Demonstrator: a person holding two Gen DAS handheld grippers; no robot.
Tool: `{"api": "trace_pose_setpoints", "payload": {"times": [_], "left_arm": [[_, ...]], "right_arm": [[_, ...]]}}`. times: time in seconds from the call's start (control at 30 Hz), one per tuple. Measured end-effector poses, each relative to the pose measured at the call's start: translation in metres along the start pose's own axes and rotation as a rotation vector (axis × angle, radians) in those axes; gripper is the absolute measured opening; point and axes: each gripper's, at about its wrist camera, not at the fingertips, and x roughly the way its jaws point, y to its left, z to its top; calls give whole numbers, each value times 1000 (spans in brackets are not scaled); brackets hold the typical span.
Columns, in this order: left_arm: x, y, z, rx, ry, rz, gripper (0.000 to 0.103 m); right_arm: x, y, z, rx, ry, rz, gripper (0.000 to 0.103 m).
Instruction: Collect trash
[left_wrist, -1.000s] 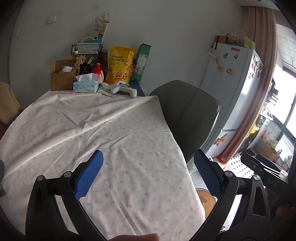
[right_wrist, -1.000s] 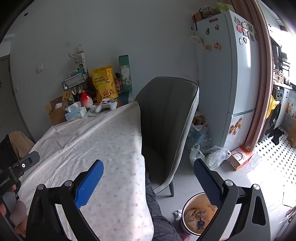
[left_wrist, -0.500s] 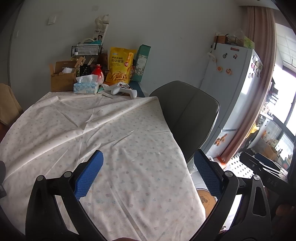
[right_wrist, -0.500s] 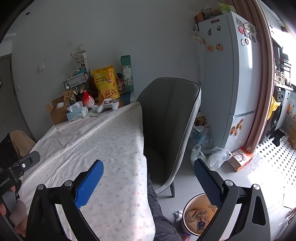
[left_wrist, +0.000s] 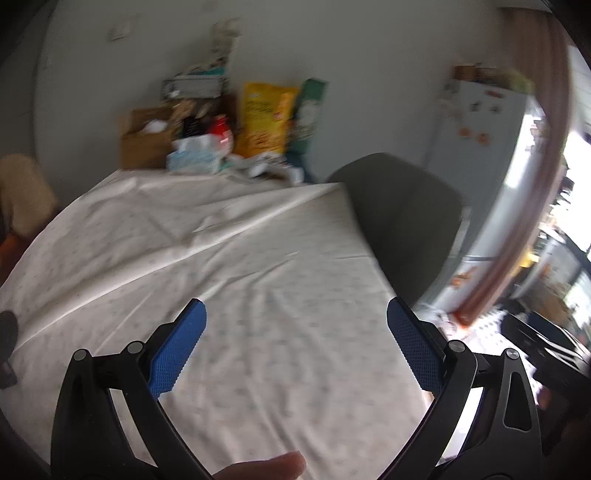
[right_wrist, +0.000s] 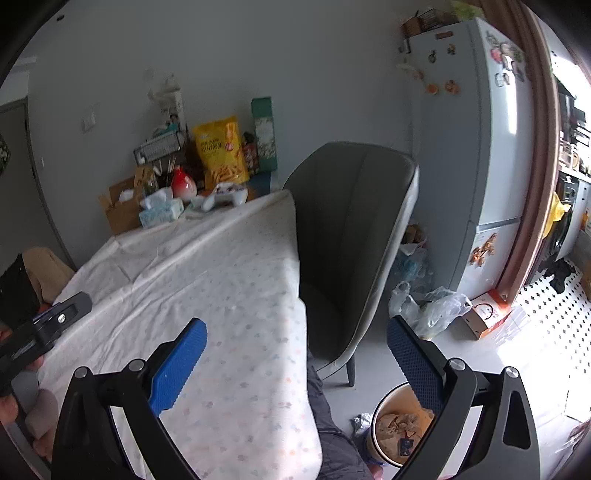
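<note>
The left wrist view is smeared by blur, so the clutter at the far end of the table (left_wrist: 258, 240) reads only as a yellow bag (left_wrist: 264, 118) and a cardboard box (left_wrist: 144, 144). The right gripper's near finger cuts off part of the trash bin (right_wrist: 400, 434) on the floor, right of the table, near the grey chair (right_wrist: 351, 236); crumpled scraps lie inside. The left gripper (left_wrist: 295, 347) and right gripper (right_wrist: 295, 354) both stand wide apart, holding and touching nothing.
</note>
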Motion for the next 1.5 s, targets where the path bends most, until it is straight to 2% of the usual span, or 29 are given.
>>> {"api": "trace_pose_setpoints", "payload": {"times": [0.1, 0.2, 0.3, 0.5, 0.67, 0.73, 0.83, 1.5], "left_arm": [[27, 20, 0, -41, 46, 86, 97], [65, 47, -5, -83, 125, 222, 97], [95, 69, -13, -111, 208, 303, 97], [128, 96, -19, -122, 275, 459, 97], [133, 108, -16, -157, 282, 452, 99], [133, 107, -17, -156, 276, 455, 99], [134, 106, -17, -156, 275, 456, 99], [133, 106, -18, -156, 275, 455, 99]], "right_arm": [[21, 12, -2, -12, 40, 25, 96], [53, 25, -6, -32, 110, 48, 95], [86, 40, -10, -58, 177, 80, 95], [138, 82, -14, -139, 251, 118, 95], [178, 115, -17, -205, 308, 154, 95], [191, 126, -20, -236, 306, 119, 95], [206, 135, -27, -264, 333, 110, 96], [210, 138, -25, -269, 336, 132, 97]]}}
